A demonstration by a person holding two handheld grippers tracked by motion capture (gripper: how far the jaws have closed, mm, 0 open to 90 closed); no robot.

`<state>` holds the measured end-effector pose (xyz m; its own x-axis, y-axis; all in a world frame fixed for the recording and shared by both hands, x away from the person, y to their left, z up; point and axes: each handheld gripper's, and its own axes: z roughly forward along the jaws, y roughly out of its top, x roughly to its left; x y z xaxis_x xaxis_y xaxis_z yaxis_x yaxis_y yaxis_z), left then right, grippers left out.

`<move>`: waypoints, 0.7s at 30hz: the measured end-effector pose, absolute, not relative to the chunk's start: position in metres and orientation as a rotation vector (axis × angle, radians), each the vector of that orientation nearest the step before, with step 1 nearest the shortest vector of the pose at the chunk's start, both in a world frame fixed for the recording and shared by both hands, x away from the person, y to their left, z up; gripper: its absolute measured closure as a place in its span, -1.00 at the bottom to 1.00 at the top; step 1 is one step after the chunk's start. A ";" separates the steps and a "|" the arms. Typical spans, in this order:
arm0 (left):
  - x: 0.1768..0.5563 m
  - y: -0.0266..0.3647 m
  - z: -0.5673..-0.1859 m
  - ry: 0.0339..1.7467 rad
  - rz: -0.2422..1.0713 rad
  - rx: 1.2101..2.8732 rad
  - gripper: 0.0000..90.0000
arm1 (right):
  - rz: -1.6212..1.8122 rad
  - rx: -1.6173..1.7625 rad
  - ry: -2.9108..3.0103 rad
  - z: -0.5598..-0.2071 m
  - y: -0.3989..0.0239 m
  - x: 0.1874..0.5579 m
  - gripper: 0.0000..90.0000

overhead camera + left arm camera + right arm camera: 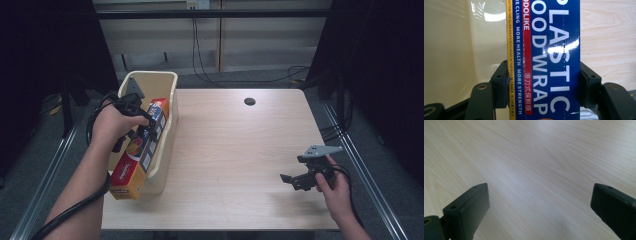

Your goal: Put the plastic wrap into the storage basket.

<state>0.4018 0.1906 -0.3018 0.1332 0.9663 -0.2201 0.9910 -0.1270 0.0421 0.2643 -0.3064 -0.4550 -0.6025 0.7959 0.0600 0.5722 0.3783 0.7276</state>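
The left gripper (541,82) is clamped across a plastic food wrap box (544,60), which lies slanted in a cream plastic bin (167,82) at the counter's (235,150) left edge, one end jutting over the bin's near rim. The left forearm reaches in from below, hand over the bin. The right gripper (295,181), jaws apart, rests low over bare counter near the right edge, well apart from the bin.
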 end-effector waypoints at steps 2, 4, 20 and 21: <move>0.401 0.190 -0.304 1.960 -0.210 2.208 -0.10 | 1.054 1.205 2.344 -0.455 -0.306 0.264 -0.96; 0.402 0.191 -0.305 1.952 -0.207 2.222 -0.10 | 1.049 1.207 2.343 -0.455 -0.306 0.264 -0.96; 0.403 0.190 -0.312 1.942 -0.236 2.236 -0.11 | 1.051 1.206 2.353 -0.456 -0.305 0.265 -0.96; 0.403 0.190 -0.313 1.953 -0.229 2.229 -0.11 | 1.050 1.207 2.352 -0.456 -0.305 0.265 -0.96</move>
